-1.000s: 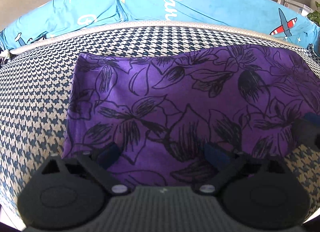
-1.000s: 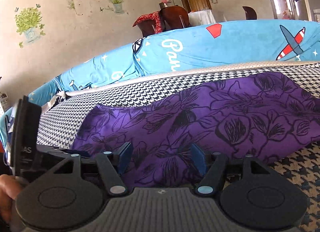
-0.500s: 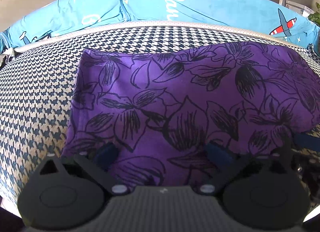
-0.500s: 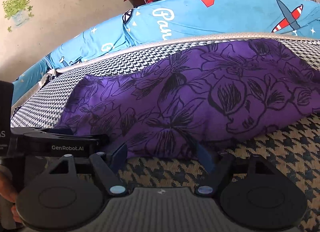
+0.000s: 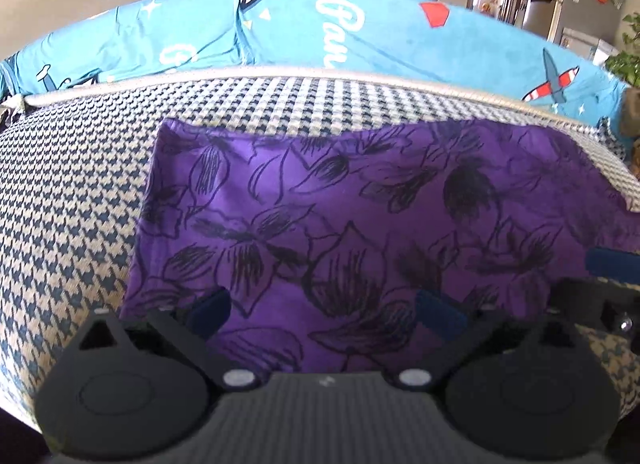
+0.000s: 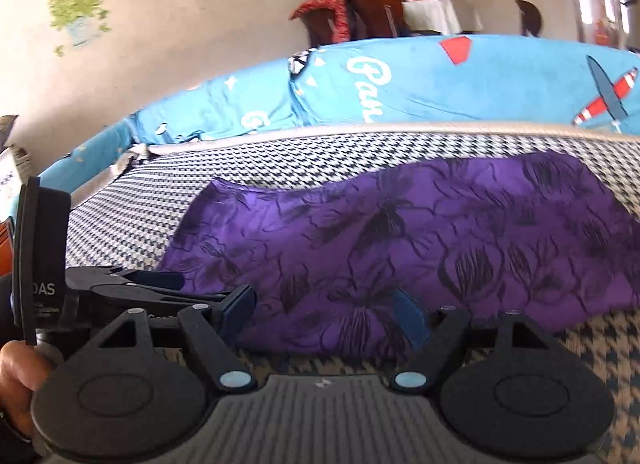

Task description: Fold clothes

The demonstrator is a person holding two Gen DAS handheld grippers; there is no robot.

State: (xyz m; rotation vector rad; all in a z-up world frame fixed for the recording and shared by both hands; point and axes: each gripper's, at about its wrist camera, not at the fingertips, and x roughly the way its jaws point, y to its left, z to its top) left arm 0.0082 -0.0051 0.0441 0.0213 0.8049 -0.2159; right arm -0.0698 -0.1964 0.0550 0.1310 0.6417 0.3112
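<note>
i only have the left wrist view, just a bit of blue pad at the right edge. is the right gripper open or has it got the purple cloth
Observer: The right gripper is open, its fingers spread wide at the near edge of the purple garment.
Operator: is that edge lifted at all
Observer: No, it lies on the houndstooth cover, which shows bare just in front of it.
Operator: how does my left gripper look from there
Observer: Seen side-on, the left gripper sits low by the garment's near left corner, with a hand behind it.
</note>
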